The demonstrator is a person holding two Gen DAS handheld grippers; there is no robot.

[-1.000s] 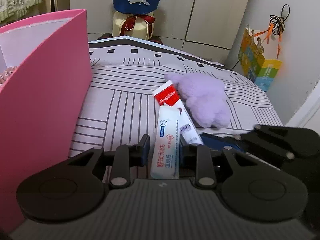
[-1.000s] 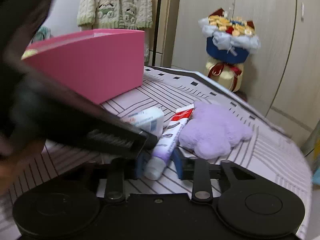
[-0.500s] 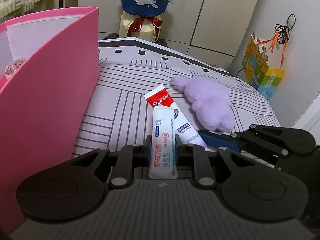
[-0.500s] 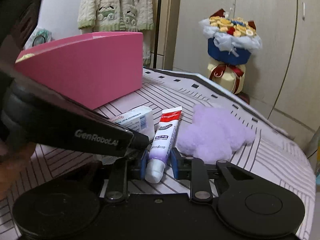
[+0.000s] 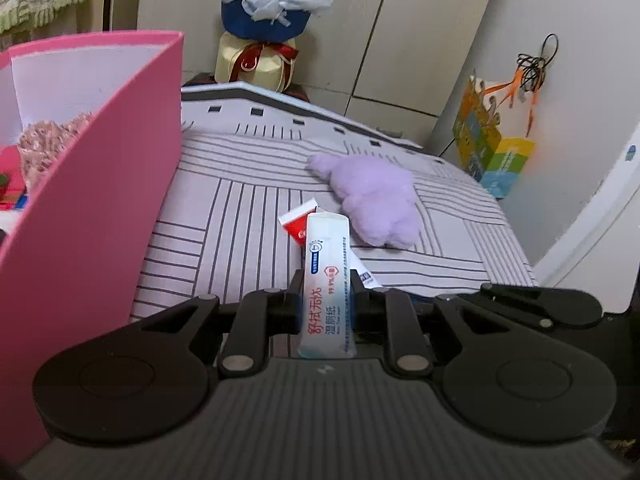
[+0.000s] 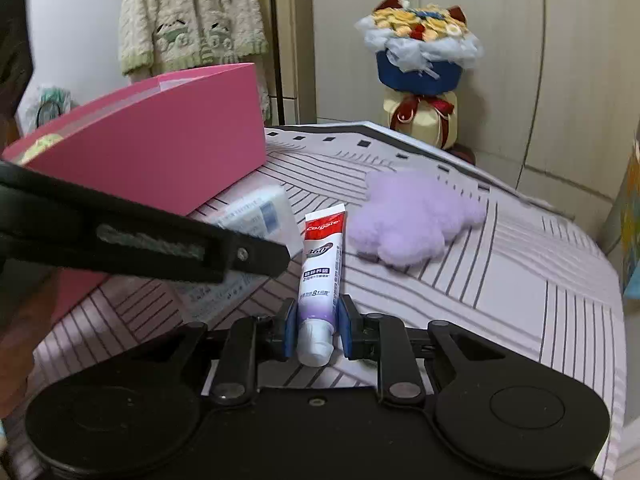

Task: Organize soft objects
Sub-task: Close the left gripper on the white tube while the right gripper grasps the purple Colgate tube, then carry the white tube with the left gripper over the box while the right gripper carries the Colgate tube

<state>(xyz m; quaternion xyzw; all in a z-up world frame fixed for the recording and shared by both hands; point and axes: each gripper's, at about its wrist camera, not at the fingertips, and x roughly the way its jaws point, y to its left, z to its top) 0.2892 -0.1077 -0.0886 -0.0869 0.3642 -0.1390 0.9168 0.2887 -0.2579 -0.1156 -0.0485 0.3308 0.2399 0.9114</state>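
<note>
My left gripper (image 5: 325, 294) is shut on a white wet-wipe pack (image 5: 326, 280) and holds it above the striped bedspread (image 5: 240, 208). My right gripper (image 6: 318, 316) is shut on the cap end of a red and white toothpaste tube (image 6: 322, 256), its far end raised off the bed. The tube's red tip shows behind the pack in the left wrist view (image 5: 294, 226). A purple plush toy (image 6: 412, 216) lies on the bed beyond both grippers; it also shows in the left wrist view (image 5: 372, 196). A pink box (image 5: 92, 208) stands at the left with soft things inside.
The left gripper's body (image 6: 140, 236) crosses the right wrist view, with the wipe pack (image 6: 256, 216) behind it. A flower bouquet (image 6: 420, 64) stands past the bed's far end by cupboard doors. A coloured paper bag (image 5: 492, 152) hangs at the right wall. A knitted sweater (image 6: 188, 12) hangs behind the box.
Both grippers have closed, the left on the wipe pack and the right on the toothpaste tube. Both have lifted their objects off the bed.
</note>
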